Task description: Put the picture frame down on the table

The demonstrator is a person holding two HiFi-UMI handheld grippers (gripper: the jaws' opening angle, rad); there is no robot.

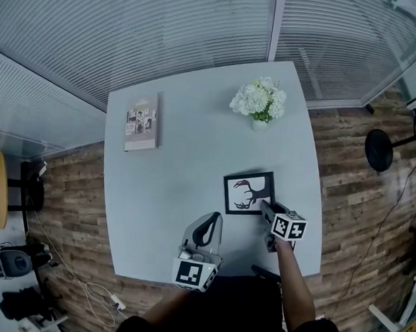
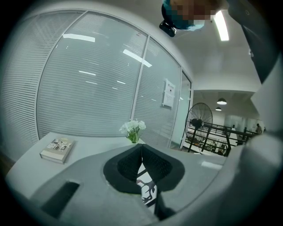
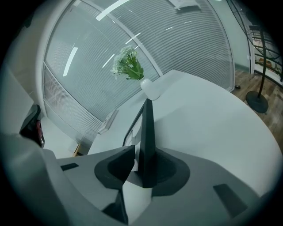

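Observed right gripper (image 1: 267,205) spread, with picture frame (image 1: 249,192) edge-on between its pads and a sliver of gap at one pad; shown only in right gripper view. Saw from head view alone the frame's deer print, near corner at those tips, on table (image 1: 170,194). Found left gripper (image 1: 214,217) pressed together, empty, frame just beyond its tips.

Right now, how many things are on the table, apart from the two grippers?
3. A book lies near the far left corner, a vase of flowers stands at the far right, and the picture frame is nearer, between the jaws of the right gripper. Nothing seems hidden.
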